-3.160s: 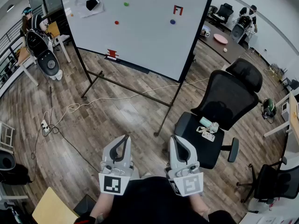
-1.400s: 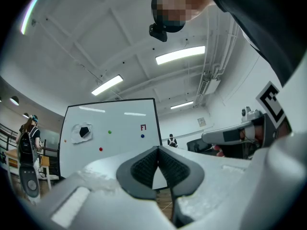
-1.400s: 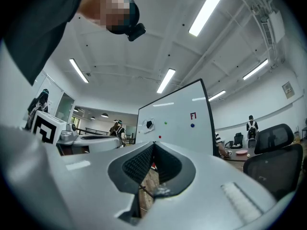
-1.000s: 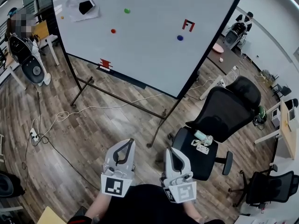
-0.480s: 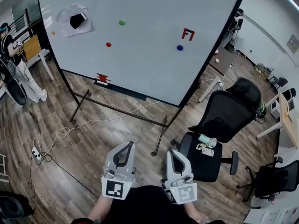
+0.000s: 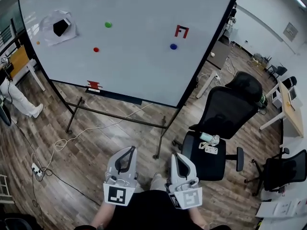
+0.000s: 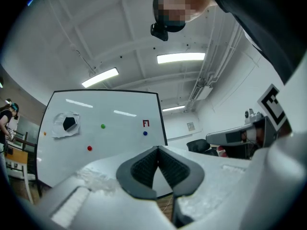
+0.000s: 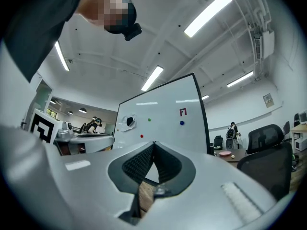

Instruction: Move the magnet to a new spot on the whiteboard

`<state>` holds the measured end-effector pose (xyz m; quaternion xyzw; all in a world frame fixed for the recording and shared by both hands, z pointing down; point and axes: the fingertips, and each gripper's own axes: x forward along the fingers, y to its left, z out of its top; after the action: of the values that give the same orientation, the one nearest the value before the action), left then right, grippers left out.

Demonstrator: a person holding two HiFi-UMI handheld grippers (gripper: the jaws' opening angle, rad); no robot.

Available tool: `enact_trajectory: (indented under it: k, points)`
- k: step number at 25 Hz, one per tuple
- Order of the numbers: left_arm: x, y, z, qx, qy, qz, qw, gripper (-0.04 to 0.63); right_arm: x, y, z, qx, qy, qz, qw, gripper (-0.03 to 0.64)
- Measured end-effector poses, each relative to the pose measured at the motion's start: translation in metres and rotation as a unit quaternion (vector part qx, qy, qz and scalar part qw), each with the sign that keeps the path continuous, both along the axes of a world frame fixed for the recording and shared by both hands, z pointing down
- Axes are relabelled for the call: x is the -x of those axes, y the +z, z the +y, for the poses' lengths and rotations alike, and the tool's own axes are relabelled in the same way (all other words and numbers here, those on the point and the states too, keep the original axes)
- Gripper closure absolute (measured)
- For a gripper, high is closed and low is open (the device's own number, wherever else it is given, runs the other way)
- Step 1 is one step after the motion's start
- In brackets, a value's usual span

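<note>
Far beyond the left tool (image 6: 128,150) and right tool (image 6: 178,156), magnets (image 6: 173,46) dot the whiteboard (image 6: 139,71).

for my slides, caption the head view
Left gripper and right gripper, both shut, held low before a whiteboard dotted with magnets

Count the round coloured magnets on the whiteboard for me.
4. The green magnet sits upper middle, the red magnet below-left of it, the blue magnet under the red mark at right, and a tiny orange magnet near the left edge. None looks hidden.
</note>
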<state>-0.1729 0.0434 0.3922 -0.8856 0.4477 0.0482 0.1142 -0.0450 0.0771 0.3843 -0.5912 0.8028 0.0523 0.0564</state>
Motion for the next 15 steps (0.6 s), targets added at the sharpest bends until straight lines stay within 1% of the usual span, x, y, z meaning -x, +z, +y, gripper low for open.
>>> enact_trajectory:
  k: [5,11,15]
  points:
    - [-0.008,0.003,-0.017,0.005,0.002,-0.003,1.0,0.594,-0.013,0.006,-0.018,0.003,0.01,-0.003,1.0,0.615]
    - [-0.016,-0.001,-0.052,-0.002,-0.017,0.006,0.9998,0.594,-0.024,0.004,-0.056,-0.003,-0.008,-0.005,1.0,0.615]
    - [-0.027,-0.004,-0.079,-0.005,-0.026,0.001,0.9997,0.594,-0.035,0.003,-0.088,0.0,-0.018,-0.007,1.0,0.615]
